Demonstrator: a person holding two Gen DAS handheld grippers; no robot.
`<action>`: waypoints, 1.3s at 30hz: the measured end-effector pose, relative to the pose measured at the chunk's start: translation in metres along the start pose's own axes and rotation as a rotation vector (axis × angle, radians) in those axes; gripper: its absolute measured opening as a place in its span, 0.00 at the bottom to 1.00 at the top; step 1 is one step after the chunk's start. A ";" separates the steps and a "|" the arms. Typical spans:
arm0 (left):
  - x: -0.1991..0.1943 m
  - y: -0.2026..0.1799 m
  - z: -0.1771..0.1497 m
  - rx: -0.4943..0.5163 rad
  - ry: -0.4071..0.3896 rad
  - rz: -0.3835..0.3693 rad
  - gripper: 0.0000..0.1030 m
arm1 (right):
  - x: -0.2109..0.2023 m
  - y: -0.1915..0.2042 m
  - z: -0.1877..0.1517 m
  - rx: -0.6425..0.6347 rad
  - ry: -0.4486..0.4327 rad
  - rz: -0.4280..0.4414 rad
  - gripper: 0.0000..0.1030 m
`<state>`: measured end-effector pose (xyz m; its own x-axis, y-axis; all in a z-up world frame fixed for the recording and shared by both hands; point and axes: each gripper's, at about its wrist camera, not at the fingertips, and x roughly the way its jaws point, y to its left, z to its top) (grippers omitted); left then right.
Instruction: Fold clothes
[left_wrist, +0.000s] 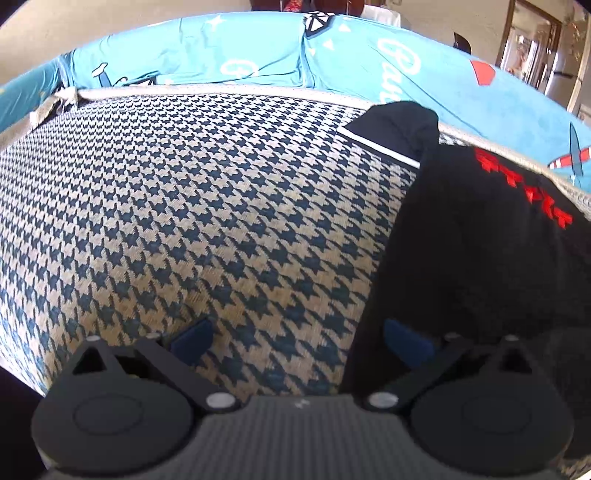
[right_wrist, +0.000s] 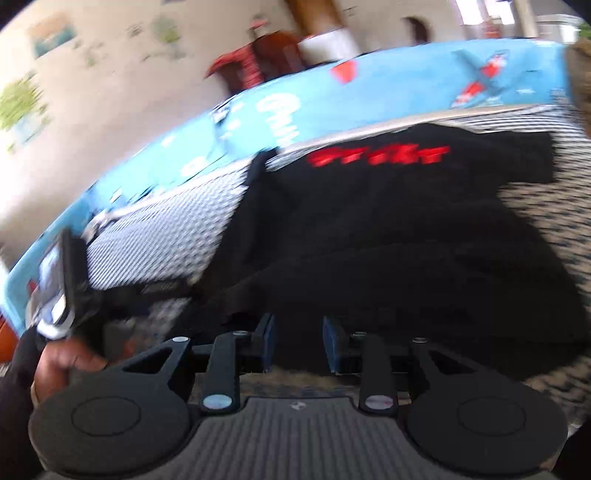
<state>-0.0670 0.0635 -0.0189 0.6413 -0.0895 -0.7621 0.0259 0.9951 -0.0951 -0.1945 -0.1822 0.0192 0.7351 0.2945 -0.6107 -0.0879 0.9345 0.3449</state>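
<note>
i have the black garment (left_wrist: 476, 236) lying on the houndstooth cushion (left_wrist: 192, 206), toward its back right part, with its red lettering (left_wrist: 524, 184) facing up and one corner reaching the cushion's pale piping below the blue printed cover (left_wrist: 258, 55). it is bunched, not yet flat, so i judge the fold is at an early stage. my left gripper (left_wrist: 299, 339) is low over the cushion with its fingers spread wide and nothing between them; one blue pad (left_wrist: 406, 343) sits over the garment's left edge, the other over bare cushion, a straddle suited to pinching that edge. my right gripper (right_wrist: 297, 343) has its fingers parted by a narrow gap at the garment's near hem; the view is blurred, and i see no cloth clamped. a hand (right_wrist: 70, 365) grips the other gripper at lower left of the right view.
</note>
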 end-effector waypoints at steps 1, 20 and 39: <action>-0.001 0.001 0.001 -0.007 -0.003 -0.006 1.00 | 0.007 0.005 0.000 -0.026 0.015 0.024 0.28; -0.018 0.016 0.010 -0.099 -0.024 -0.065 1.00 | 0.096 0.097 -0.023 -0.581 0.133 0.035 0.28; -0.019 0.017 0.010 -0.118 -0.027 -0.068 1.00 | 0.100 0.123 -0.040 -0.856 0.045 -0.045 0.28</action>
<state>-0.0712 0.0828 0.0008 0.6615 -0.1535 -0.7341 -0.0195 0.9750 -0.2214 -0.1589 -0.0296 -0.0277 0.7245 0.2441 -0.6446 -0.5495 0.7691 -0.3263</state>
